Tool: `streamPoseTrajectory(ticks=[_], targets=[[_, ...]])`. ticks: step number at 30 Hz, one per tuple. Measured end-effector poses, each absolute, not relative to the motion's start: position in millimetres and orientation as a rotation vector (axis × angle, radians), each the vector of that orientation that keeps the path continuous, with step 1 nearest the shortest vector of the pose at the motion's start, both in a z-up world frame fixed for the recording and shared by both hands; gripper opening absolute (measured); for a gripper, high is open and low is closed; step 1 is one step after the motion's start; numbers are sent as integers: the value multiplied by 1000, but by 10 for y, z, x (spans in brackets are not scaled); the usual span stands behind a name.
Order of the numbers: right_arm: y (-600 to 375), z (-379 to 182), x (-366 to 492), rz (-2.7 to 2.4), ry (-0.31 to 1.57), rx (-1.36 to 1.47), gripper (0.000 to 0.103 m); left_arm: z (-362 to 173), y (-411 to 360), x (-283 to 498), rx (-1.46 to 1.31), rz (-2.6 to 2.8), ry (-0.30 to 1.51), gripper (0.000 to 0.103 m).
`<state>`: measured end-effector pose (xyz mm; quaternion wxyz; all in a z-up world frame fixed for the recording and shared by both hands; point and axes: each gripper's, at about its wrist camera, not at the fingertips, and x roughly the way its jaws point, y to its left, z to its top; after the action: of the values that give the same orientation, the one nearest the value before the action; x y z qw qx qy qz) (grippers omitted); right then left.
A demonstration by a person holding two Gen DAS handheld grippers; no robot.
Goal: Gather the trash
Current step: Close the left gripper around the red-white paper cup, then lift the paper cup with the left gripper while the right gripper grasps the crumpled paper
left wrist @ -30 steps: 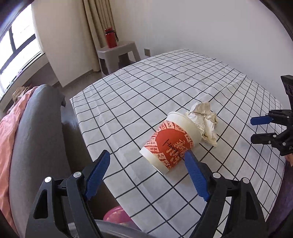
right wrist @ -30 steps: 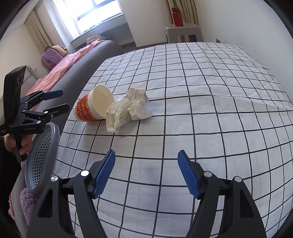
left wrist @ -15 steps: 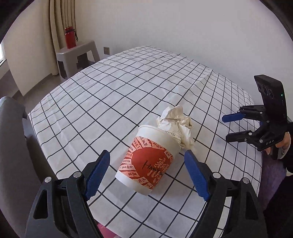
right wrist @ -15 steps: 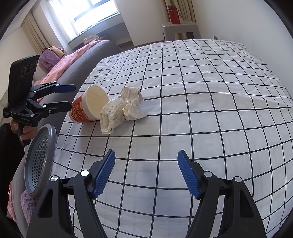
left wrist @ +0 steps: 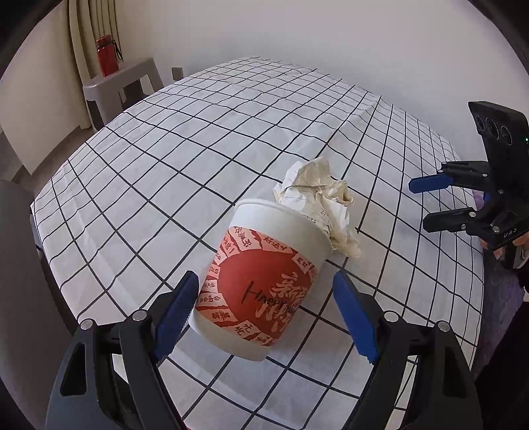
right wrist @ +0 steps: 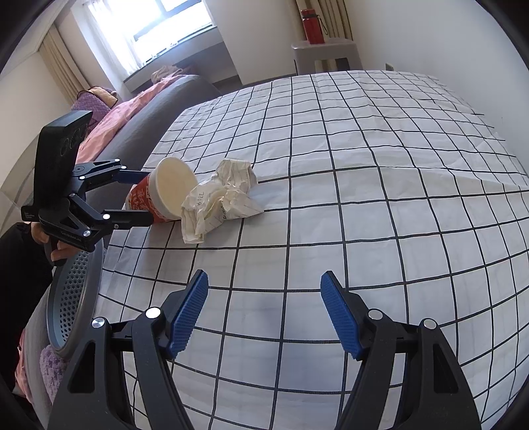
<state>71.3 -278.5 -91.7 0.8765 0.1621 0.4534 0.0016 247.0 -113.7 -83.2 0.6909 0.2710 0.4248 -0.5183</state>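
A red-and-white paper cup (left wrist: 261, 281) lies on its side on the checked tablecloth (left wrist: 185, 158), its open mouth against a crumpled paper ball (left wrist: 317, 195). My left gripper (left wrist: 264, 278) is open and straddles the cup's bottom end. Its left pad sits close beside the cup and its right pad stands apart from it. The right wrist view shows the cup (right wrist: 168, 188), the paper (right wrist: 221, 198) and the left gripper (right wrist: 145, 198) around the cup. My right gripper (right wrist: 264, 278) hangs open over bare cloth with nothing between its fingers, and it also appears at the right edge (left wrist: 419, 205).
A grey perforated round bin (right wrist: 71, 297) sits just off the table's left edge, below the hand that holds the left gripper. A dark sofa with a pink blanket (right wrist: 132, 109) runs along that side. A grey stool (right wrist: 325, 53) with a red bottle (right wrist: 312, 21) stands beyond the table.
My left gripper has come down and forward and turned, so the cup now lies between its open fingers. The right gripper, the cup and the paper have stayed put.
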Motion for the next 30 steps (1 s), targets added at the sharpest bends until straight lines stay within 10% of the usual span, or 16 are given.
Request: streamPoseTrajectory(ticks=[30], targets=[[-2801,-819,649,-4,903,347,69,-652,-761,2043,282,-632,854,66]])
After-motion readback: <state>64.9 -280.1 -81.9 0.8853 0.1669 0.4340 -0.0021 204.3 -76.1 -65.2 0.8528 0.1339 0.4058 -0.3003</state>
